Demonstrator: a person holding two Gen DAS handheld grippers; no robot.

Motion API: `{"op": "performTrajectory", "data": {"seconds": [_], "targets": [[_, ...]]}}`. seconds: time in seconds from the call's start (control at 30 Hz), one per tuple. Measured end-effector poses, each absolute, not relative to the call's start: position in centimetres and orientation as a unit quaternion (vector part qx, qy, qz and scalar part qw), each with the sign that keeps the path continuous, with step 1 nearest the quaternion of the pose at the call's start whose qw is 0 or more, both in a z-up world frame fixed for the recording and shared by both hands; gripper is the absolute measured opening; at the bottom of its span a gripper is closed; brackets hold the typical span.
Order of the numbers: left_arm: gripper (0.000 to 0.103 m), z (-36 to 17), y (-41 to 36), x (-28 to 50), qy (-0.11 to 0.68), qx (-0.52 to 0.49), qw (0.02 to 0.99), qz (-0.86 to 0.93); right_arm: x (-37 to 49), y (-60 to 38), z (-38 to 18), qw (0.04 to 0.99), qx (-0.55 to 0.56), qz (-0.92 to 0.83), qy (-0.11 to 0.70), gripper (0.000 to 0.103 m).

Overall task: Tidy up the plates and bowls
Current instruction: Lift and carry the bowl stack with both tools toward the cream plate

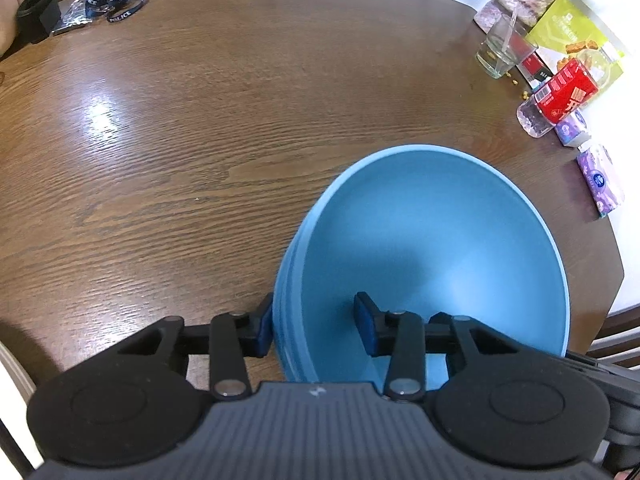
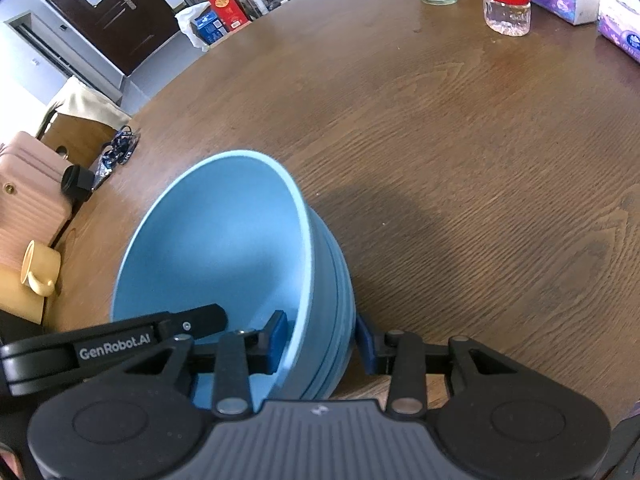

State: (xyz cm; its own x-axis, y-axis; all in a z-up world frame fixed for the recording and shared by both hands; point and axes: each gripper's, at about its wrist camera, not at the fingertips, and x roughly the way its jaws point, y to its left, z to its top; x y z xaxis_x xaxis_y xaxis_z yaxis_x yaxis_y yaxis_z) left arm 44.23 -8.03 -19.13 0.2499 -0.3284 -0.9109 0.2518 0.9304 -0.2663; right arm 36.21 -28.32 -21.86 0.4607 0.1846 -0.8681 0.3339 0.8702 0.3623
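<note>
Two grippers clamp one blue bowl (image 1: pixel 432 240) on the wooden table (image 1: pixel 200 120): left gripper (image 1: pixel 316 326) pinches its left wall, right gripper (image 2: pixel 322 340) pinches its right wall, one pad inside, one outside. Glass (image 1: pixel 498 50) and red-labelled bottle (image 1: pixel 556 98) stand far right.

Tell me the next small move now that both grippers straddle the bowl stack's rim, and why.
Probably lift the bowl stack straight up with both grippers together. The left gripper and right gripper each have one finger inside and one outside the wall, on opposite sides. The pads look pressed against it, though contact is hard to confirm. An even rise should keep the stack level above the table.
</note>
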Motion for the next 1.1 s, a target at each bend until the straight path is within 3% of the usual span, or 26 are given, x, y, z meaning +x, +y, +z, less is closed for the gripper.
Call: {"op": "performTrajectory", "data": {"seconds": [1.1], "targets": [[0.040,-14.4,-1.6,31.8,0.527,-0.114,0.838,-0.082,29.2,-24.1,-17.3,0.845,0.169,0.072,0.502,0.036]]}}
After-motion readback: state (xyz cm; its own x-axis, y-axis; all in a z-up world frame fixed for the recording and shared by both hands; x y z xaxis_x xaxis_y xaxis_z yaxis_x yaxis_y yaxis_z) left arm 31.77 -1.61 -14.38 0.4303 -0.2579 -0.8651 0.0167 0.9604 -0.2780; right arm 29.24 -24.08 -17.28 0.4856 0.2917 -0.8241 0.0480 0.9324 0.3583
